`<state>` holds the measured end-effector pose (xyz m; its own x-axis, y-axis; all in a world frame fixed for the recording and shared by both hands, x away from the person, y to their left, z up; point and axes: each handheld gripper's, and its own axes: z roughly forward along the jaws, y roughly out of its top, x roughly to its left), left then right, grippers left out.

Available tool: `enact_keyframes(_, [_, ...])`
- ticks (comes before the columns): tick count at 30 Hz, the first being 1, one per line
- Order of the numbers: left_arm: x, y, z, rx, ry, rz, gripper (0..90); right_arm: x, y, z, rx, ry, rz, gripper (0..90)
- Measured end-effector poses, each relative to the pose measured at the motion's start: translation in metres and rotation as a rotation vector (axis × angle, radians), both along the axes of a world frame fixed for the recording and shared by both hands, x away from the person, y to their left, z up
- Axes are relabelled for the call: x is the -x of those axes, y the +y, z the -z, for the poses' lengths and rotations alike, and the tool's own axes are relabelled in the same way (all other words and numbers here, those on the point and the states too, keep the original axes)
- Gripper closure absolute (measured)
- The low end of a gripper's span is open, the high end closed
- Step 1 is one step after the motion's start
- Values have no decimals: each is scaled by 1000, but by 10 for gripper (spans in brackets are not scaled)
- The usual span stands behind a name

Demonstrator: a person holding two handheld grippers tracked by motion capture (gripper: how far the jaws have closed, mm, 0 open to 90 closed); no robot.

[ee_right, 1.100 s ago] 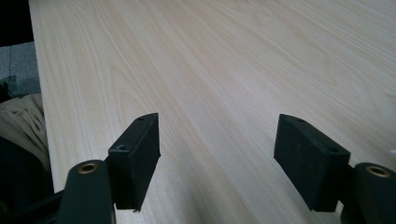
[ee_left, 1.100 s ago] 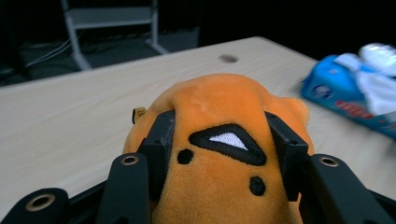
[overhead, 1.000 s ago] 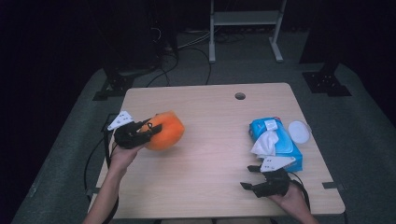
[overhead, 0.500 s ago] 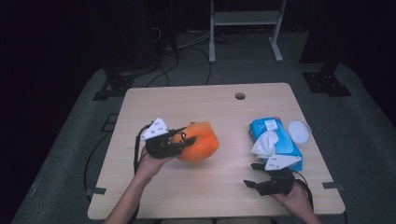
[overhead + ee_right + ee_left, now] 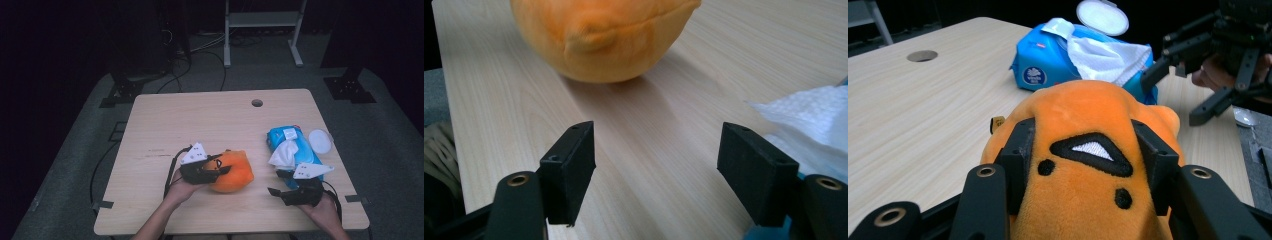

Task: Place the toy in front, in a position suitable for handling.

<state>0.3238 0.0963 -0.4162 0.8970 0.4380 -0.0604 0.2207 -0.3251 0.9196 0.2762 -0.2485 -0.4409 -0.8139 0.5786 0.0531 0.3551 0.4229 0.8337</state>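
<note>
Pale wooden table (image 5: 210,125): left gripper (image 5: 1083,160) jaws clamp the orange plush (image 5: 1088,125), black stitching visible close up; right gripper (image 5: 656,165) jaws gape.

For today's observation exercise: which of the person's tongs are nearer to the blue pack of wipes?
The right tongs, open, sit just in front of the blue pack of wipes. The left tongs, shut on the orange plush toy, are farther off across the table.
</note>
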Motion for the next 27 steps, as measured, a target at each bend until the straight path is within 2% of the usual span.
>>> enact_keyframes(4, [3,-5,7,10,5,17,511,-1,-5,0,-8,2,17,301])
enact_keyframes(10, [9,-14,18,-29,12,45,497,-3,-9,-2,-14,-8,34,301])
enact_keyframes(11, [10,-15,20,-16,9,43,491,-3,-10,-2,-11,-15,35,302])
enact_keyframes(16, [13,-15,23,-23,-1,44,458,0,-17,-11,-17,-82,66,303])
enact_keyframes(22, [14,-16,23,-45,-9,48,433,-1,-32,-26,-83,-132,121,302])
enact_keyframes(27, [14,-15,23,-52,-6,54,396,-10,-40,-34,-71,-157,145,303])
